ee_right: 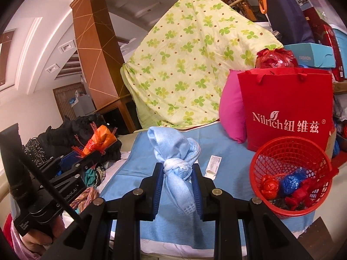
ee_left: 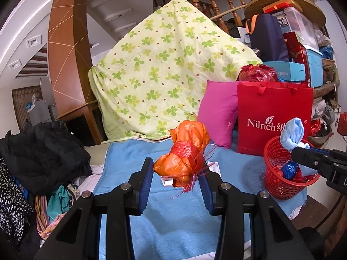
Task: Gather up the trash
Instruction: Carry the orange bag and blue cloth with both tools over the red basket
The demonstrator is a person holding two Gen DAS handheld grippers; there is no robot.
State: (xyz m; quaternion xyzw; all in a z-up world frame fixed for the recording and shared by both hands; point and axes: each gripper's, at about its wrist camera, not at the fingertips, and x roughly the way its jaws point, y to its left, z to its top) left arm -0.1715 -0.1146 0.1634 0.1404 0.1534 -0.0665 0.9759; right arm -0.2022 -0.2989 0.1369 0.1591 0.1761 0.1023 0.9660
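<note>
Left gripper (ee_left: 176, 174) clamped on orange bundle (ee_left: 184, 151), long axis upright, leaning right; right gripper (ee_right: 177, 174) clamped on knotted blue cloth (ee_right: 175, 158), upright; near red basket (ee_right: 290, 173).

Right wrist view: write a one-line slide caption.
Right gripper shut on a knotted light-blue cloth bundle above the blue sheet, beside a red mesh plastic basket holding crumpled trash.

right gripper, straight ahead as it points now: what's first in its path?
Likely the clover-print quilt draped behind the blue cloth-covered surface. The right gripper, shut on the knotted light-blue cloth bundle, points past it; nothing nearer shows in that line. Depth is unclear. The red basket sits off to the right.
</note>
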